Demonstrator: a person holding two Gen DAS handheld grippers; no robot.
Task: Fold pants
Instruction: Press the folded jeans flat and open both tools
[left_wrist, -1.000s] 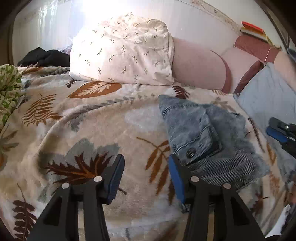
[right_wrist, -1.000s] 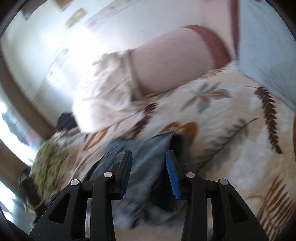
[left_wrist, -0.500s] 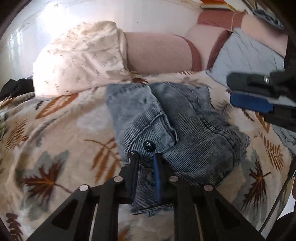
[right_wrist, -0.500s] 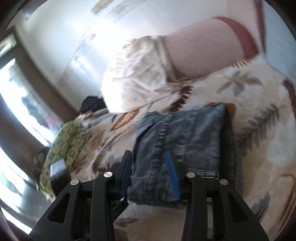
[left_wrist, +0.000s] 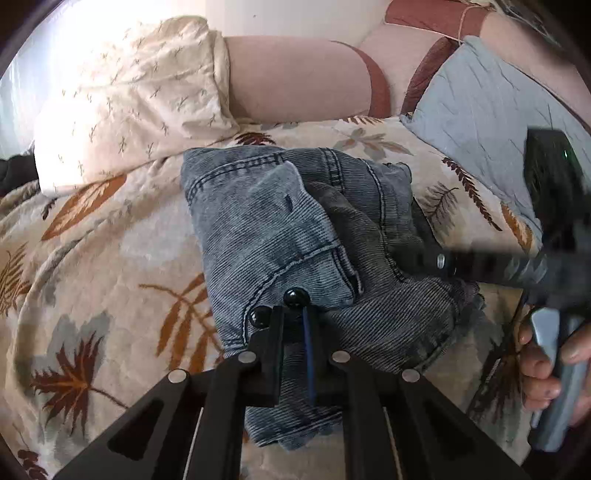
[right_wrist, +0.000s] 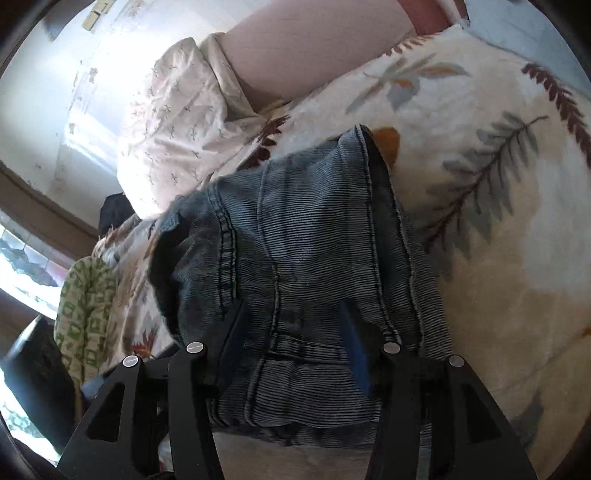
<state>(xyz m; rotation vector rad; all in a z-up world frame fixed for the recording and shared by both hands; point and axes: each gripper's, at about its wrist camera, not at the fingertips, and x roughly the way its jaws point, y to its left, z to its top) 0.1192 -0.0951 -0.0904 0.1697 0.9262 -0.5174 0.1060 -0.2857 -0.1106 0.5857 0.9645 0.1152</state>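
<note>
A cream blanket (left_wrist: 110, 258) printed with rust and grey leaves covers the bed. At its far edge lies a white pillow (left_wrist: 125, 107) with small sprig marks. Touching that pillow's right side is a pink bolster (left_wrist: 291, 77) with a maroon band. Right of the bolster leans a pale blue quilted cushion (left_wrist: 480, 103). Left of the pillow sit a dark garment (left_wrist: 14, 173) and a green patterned cloth (right_wrist: 88, 314).

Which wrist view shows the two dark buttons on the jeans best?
The left wrist view: both buttons sit in plain sight just ahead of the left gripper, shut on the jeans. The right wrist view shows only seams and folded denim, no buttons.
</note>
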